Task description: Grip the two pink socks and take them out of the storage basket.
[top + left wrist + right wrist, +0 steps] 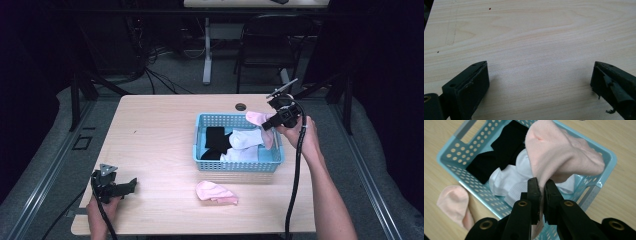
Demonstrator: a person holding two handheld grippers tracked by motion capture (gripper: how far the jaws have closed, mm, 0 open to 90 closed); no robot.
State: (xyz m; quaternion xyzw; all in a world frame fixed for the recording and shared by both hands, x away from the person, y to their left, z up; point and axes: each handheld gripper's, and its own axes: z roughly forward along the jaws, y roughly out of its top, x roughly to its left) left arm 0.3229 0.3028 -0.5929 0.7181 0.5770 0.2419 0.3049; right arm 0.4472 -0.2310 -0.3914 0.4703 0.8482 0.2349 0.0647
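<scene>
A light blue perforated basket (200, 162) (449, 157) stands on the wooden table, right of the middle, with black socks (216, 141) (501, 147) and white socks (245, 140) (506, 182) inside. My right gripper (271, 121) (542, 185) is shut on a pink sock (257, 118) (559, 155), which hangs lifted over the basket's right end. A second pink sock (216, 193) (452, 201) lies on the table in front of the basket. My left gripper (134, 184) (537, 82) rests open at the table's front left, over bare wood.
A round cable hole (241, 107) sits in the table behind the basket. A dark chair (270, 42) and a white desk leg (207, 50) stand beyond the table's far edge. Cables trail from both grippers toward the front edge.
</scene>
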